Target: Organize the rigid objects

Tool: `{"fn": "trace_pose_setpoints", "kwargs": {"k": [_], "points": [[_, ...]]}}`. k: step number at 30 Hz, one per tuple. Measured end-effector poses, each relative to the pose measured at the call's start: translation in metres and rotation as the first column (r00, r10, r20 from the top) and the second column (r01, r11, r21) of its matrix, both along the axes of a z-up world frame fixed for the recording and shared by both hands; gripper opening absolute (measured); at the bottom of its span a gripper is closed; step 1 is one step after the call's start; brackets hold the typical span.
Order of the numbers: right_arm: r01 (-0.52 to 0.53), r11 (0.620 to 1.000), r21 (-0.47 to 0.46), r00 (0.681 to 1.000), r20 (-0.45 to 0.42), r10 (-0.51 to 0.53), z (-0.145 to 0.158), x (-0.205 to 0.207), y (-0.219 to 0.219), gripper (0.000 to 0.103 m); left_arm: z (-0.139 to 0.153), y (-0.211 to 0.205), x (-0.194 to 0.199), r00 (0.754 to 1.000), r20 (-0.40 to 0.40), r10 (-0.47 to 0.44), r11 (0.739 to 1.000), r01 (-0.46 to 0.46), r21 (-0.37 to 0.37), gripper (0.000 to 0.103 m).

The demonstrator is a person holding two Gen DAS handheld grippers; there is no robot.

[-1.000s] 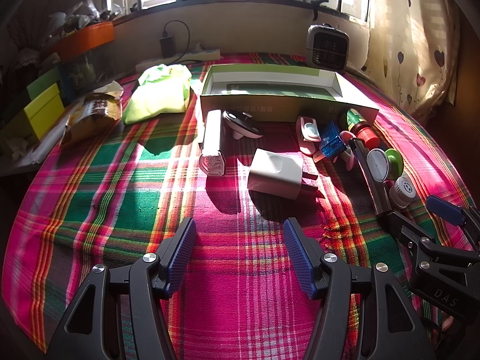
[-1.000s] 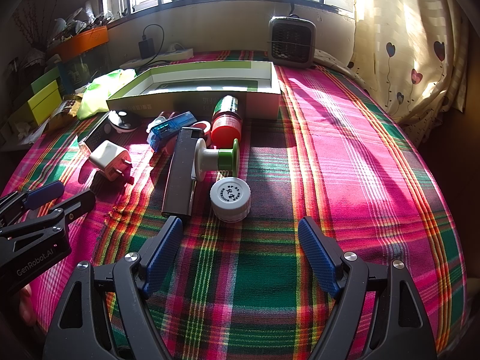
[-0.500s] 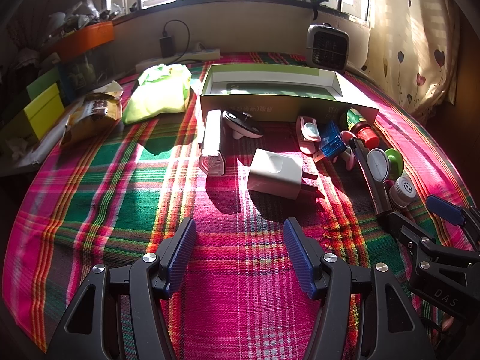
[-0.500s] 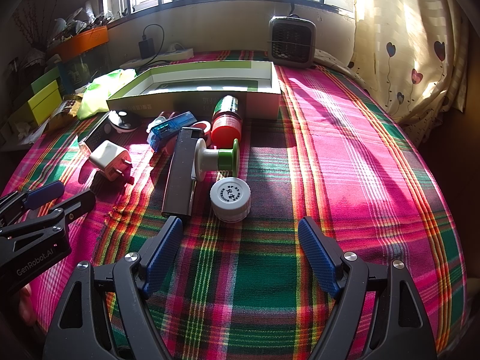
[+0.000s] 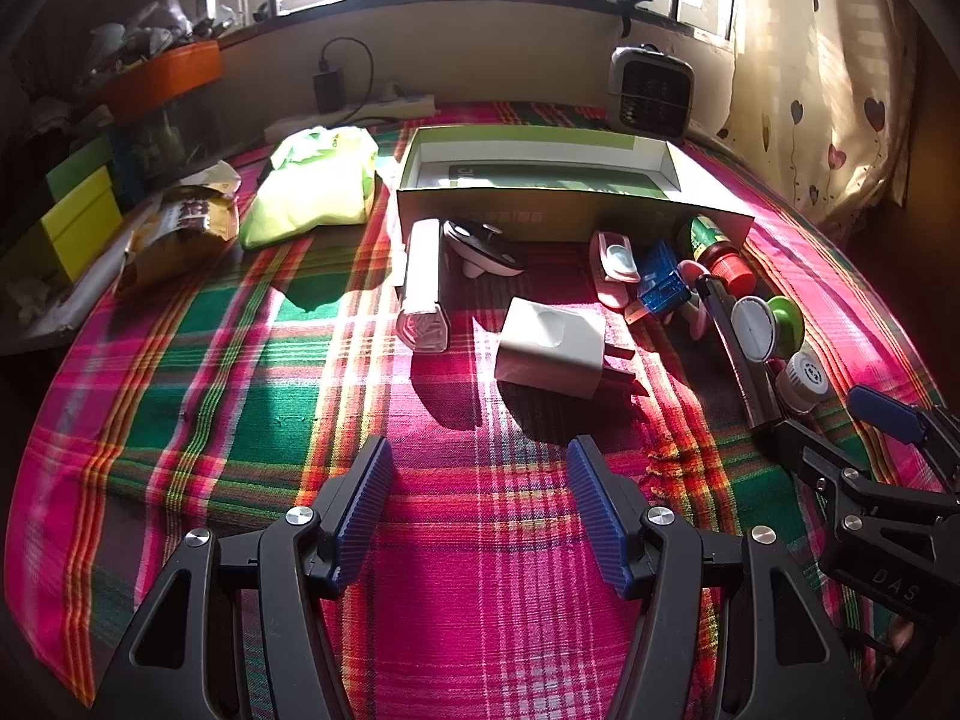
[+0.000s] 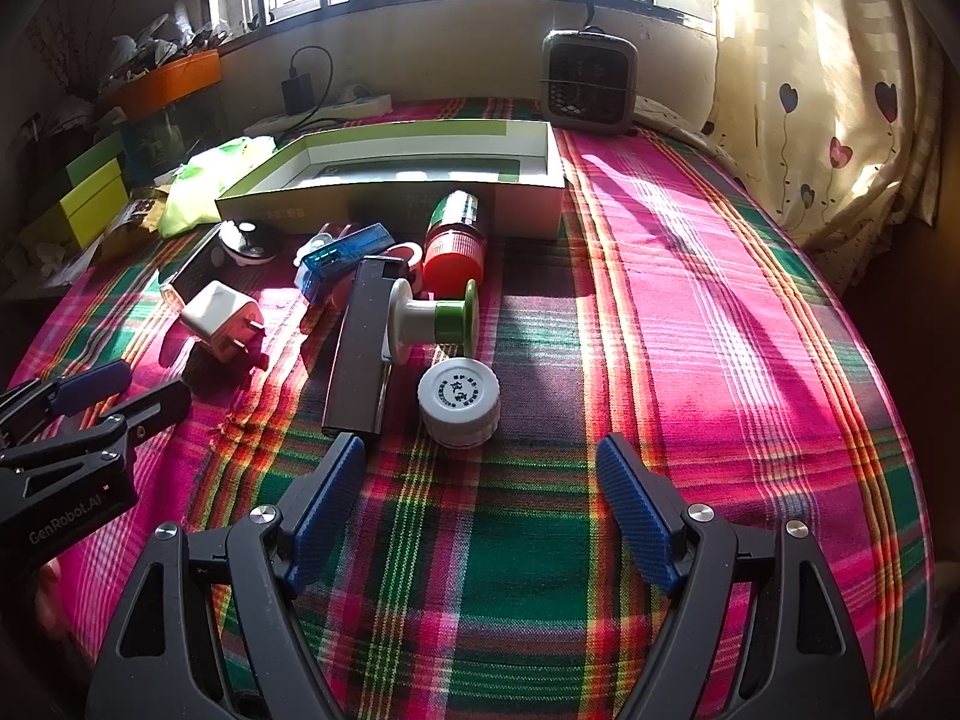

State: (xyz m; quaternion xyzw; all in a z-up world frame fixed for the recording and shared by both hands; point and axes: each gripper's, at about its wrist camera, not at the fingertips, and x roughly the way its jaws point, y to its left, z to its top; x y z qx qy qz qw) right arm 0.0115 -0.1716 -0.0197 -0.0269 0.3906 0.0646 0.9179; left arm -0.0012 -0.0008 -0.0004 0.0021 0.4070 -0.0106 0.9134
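Here both tools are hovering low over the plaid woven cloth point(image 6: 690, 312) covering the table, each spread wide and gripping nothing. The left tool point(image 5: 480, 504) is showing ribbed blue pads, and just ahead of it a smooth white plug adapter point(image 5: 549, 348) is lying on its side, prongs pointing right. Beyond that, a long white bar point(image 5: 423, 285) is lying beside a rounded black-and-white gadget point(image 5: 483, 246). The right tool point(image 6: 480, 501) is sitting just behind a ridged white bottle cap point(image 6: 459, 402), with a flat black rectangular bar point(image 6: 360, 342) ahead to its left and a white-and-green spool point(image 6: 435, 318) touching that bar. Further off, a red-capped bottle point(image 6: 453, 237) is lying against the shallow green cardboard box point(image 6: 528, 201).
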Motion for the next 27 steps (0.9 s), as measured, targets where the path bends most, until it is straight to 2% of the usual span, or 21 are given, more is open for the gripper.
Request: {"fn": "trace_pose_setpoints", "kwargs": {"k": [6,11,17,21,27], "points": [[-0.003,0.999,0.038,1.0,-0.024,0.004,0.003,0.011,-0.006,0.079,0.004,0.014,0.006,1.0,-0.009,-0.017,0.996,0.016,-0.09,0.06],[-0.015,0.999,0.039,1.0,-0.025,0.016,0.004,0.018,-0.007,0.078,0.004,0.014,0.013,0.999,-0.019,-0.051,0.993,0.049,-0.105,0.06],[-0.021,0.999,0.036,0.999,-0.028,0.022,0.005,0.022,-0.009,0.066,0.01,0.009,0.023,0.994,-0.013,-0.105,0.985,0.102,-0.142,0.06],[-0.008,0.999,0.036,1.0,-0.024,0.009,0.006,0.025,-0.015,0.052,0.011,0.008,0.032,0.993,-0.024,-0.117,0.978,0.112,-0.174,0.06],[-0.003,0.999,0.039,1.0,-0.02,0.004,0.007,0.026,-0.021,0.039,0.011,-0.004,0.036,0.985,-0.026,-0.172,0.969,0.164,-0.187,0.06]]}}
